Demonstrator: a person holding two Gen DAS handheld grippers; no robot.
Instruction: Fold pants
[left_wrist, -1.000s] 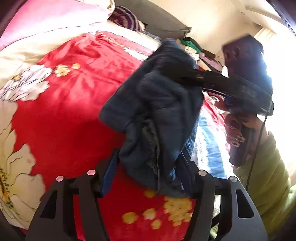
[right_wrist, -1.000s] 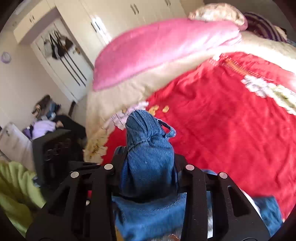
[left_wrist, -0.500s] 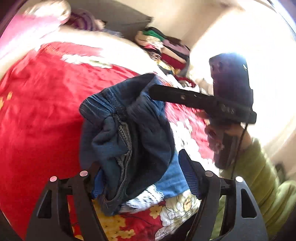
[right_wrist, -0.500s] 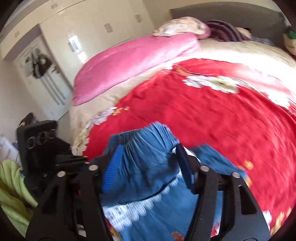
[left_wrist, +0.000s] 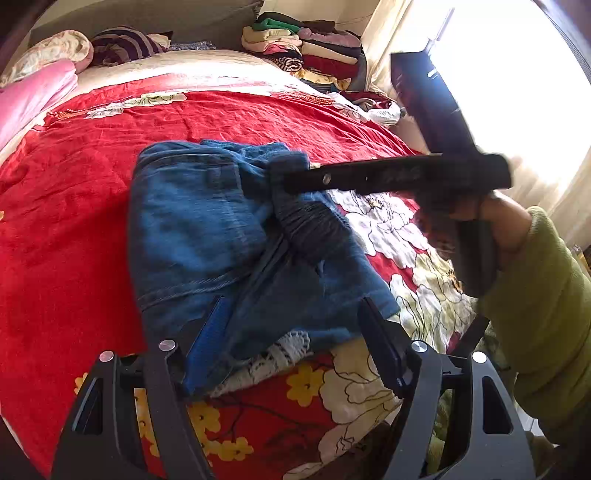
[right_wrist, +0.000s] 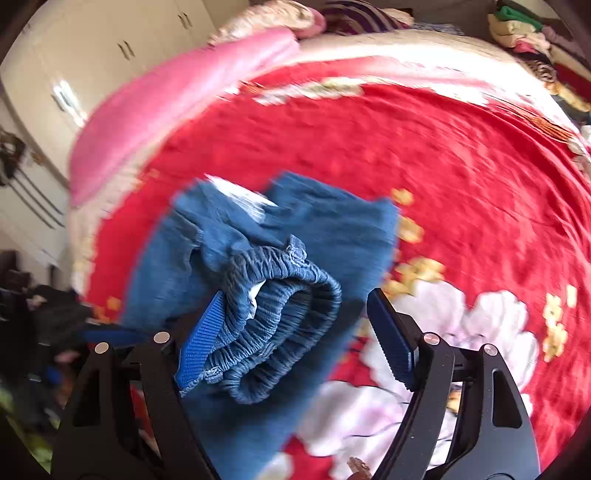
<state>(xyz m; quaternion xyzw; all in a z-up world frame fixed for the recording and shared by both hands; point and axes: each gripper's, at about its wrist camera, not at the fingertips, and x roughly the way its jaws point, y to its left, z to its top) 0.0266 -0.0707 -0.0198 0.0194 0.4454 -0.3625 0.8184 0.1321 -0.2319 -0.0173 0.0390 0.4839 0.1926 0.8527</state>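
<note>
The blue denim pants (left_wrist: 207, 229) lie in a folded heap on the red flowered bedspread (left_wrist: 66, 229), lace trim poking out at the near edge. My left gripper (left_wrist: 295, 347) is open around the near end; its left pad brushes the cloth and its right pad stands apart. My right gripper (right_wrist: 295, 339) has its jaws opening, with the gathered elastic waistband (right_wrist: 280, 295) loose between them, resting against the left pad and away from the right one. In the left wrist view the right gripper (left_wrist: 291, 177) reaches in over the heap, held by a hand in a green sleeve (left_wrist: 535, 306).
A pink quilt (right_wrist: 177, 96) and pillows (left_wrist: 55, 48) lie at the bed's head. A stack of folded clothes (left_wrist: 306, 44) sits at the far corner by a bright window. White wardrobe doors (right_wrist: 92, 66) stand beyond the bed. Red bedspread stretches wide around the pants.
The pants hung bunched from both grippers; now they rest on the bed. Both pairs of jaws have spread and let go of the cloth, and both hands swung across the bed.
</note>
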